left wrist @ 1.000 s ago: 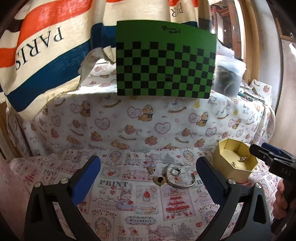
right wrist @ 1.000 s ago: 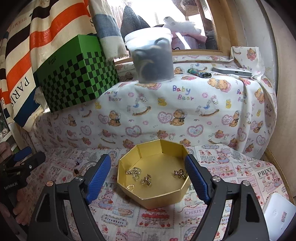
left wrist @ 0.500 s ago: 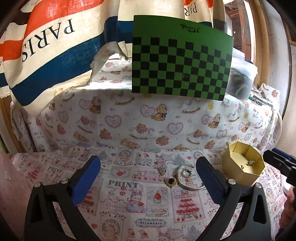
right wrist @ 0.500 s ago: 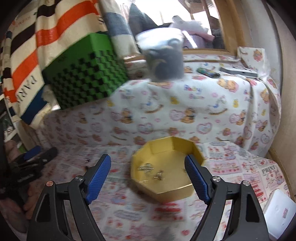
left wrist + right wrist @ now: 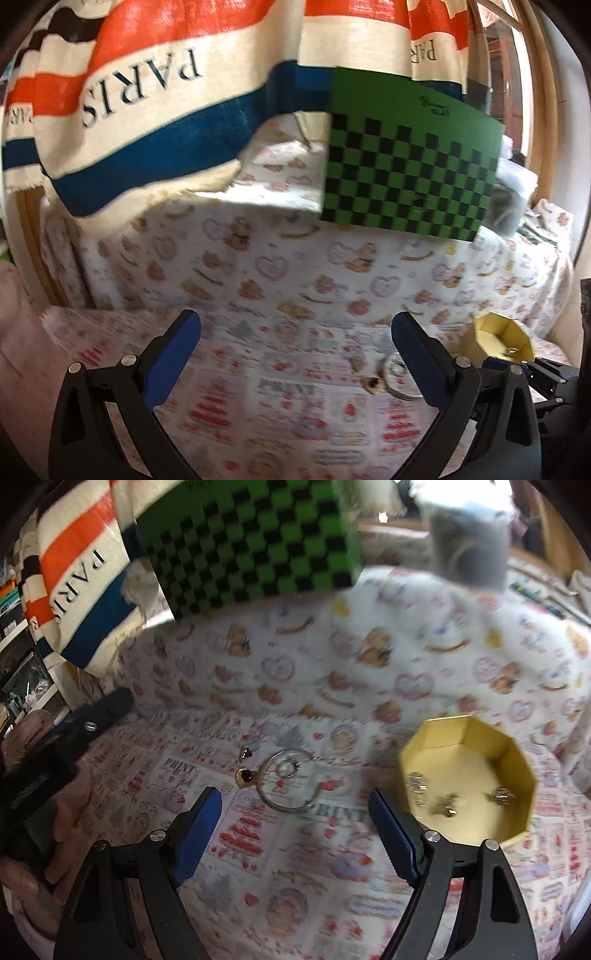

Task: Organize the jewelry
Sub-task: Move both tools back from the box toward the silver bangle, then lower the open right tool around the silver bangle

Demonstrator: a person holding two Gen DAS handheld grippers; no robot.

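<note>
In the right wrist view a silver bangle (image 5: 280, 806) lies on the printed cloth with a small ring (image 5: 288, 768) inside it. A gold heart pendant (image 5: 245, 777) and a tiny charm (image 5: 245, 753) lie just left of it. My right gripper (image 5: 293, 797) is open, with its fingertips on either side of the bangle's near edge and nothing held. The yellow octagonal box (image 5: 480, 731), to the right, holds several small gold pieces (image 5: 445, 806). My left gripper (image 5: 294, 321) is open and empty. From it, the bangle (image 5: 397, 373), pendant (image 5: 371, 384) and box (image 5: 491, 330) appear low right.
A green checkered box (image 5: 251, 542) and a lidded plastic tub (image 5: 469, 550) stand on the raised shelf behind, under bear-print cloth. A striped "PARIS" fabric (image 5: 147, 81) hangs at the back left. The left gripper (image 5: 92, 720) and the hand holding it are at the right wrist view's left edge.
My right gripper has swung left from over the yellow box to the loose bangle. My left gripper has drifted left, so the jewelry now appears further right in its view.
</note>
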